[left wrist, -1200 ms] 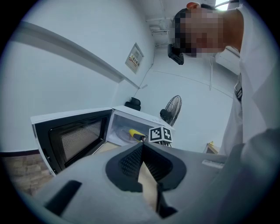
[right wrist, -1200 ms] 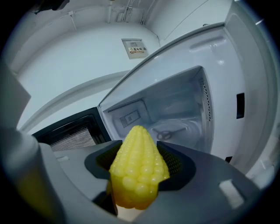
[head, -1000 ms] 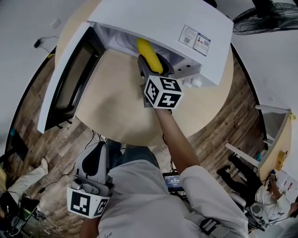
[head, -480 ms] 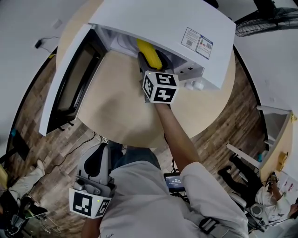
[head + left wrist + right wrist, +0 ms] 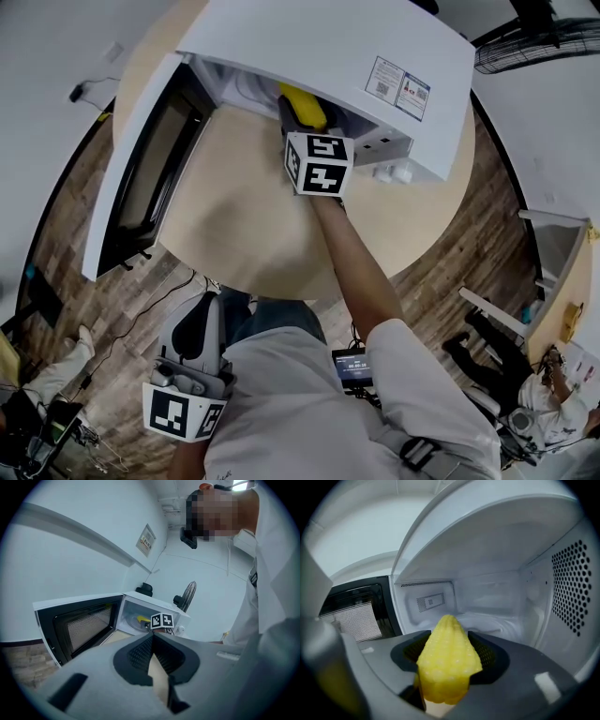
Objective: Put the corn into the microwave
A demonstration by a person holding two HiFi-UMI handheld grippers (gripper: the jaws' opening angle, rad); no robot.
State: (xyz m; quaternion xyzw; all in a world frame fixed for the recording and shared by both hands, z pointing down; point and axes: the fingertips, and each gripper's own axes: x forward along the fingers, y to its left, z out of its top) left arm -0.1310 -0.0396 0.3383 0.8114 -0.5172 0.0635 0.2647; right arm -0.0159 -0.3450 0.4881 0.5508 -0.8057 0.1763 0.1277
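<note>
Quick status from us. The right tongs (image 5: 450,654) are clamped on the corn (image 5: 447,672), gripping the cob from both sides, with its pointed end poking out ahead toward the back wall of the cavity. The left tongs (image 5: 153,635) are pinched together at the tips with nothing in them. In the head view they hang low by the person's lap, well off the surface (image 5: 234,220), so we'd say they're sitting this one out.

Moving outward, the microwave (image 5: 328,47) sits on the round wooden surface with its door (image 5: 141,173) swung wide to the left, so opening it is already done. In the head view the corn's front end is tucked under the microwave's top edge, while the marker cube on the right tongs is outside, over the surface. The right gripper view has the ceiling overhead and the perforated side wall to the right. We read that as the corn sitting right at the mouth, just going in, held up in the air and not resting on the cavity floor.

So we reckon pickup and carry are done and this is the insertion bit. What's left is to push in deeper, lower the corn onto the floor inside, spread the tongs and back out. The inside looks empty, so nothing seems in the way.
</note>
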